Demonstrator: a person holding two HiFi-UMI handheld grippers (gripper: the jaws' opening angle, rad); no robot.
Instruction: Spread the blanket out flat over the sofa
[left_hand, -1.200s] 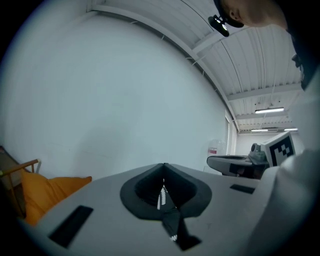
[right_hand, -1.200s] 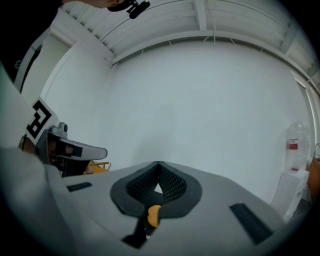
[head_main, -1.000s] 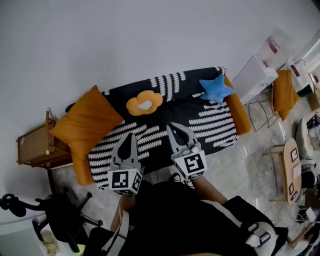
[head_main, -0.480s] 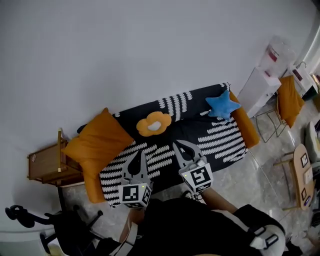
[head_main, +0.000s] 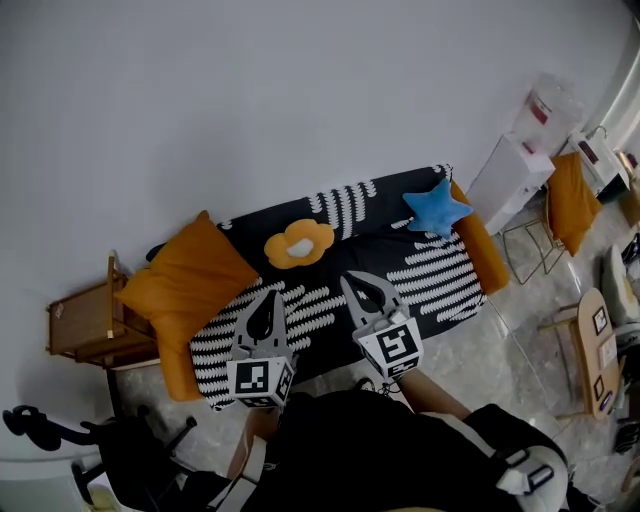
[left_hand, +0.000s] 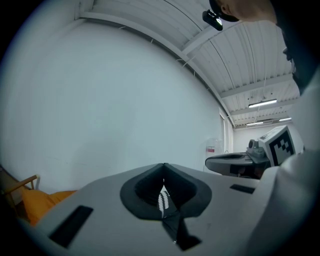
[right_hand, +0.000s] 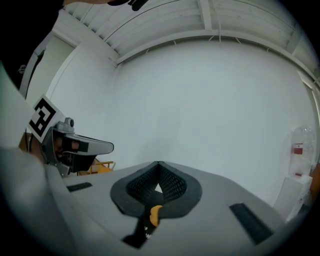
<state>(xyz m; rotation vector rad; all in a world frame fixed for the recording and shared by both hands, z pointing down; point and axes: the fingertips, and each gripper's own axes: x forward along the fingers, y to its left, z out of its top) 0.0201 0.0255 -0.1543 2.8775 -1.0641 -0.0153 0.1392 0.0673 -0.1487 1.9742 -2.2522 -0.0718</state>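
Note:
A black blanket with white dashes (head_main: 425, 268) lies over the seat and back of the orange sofa (head_main: 481, 250). On it rest a large orange cushion (head_main: 186, 280) at the left, a flower-shaped cushion (head_main: 298, 243) in the middle and a blue star cushion (head_main: 435, 208) at the right. My left gripper (head_main: 266, 299) and right gripper (head_main: 352, 279) hover side by side above the sofa's front edge, both shut and holding nothing. In the left gripper view the jaws (left_hand: 164, 165) meet at the tip; in the right gripper view the jaws (right_hand: 159, 163) meet too.
A wooden side table (head_main: 80, 325) stands left of the sofa. To the right stand a white cabinet (head_main: 508, 168) and an orange chair (head_main: 568, 185), with a round wooden table (head_main: 590, 345) nearer. A black office chair (head_main: 70, 432) is at the lower left.
The head view swung, so the sofa shifted right and down in frame, then back left and up. Both grippers stayed shut, side by side over the sofa's front edge.

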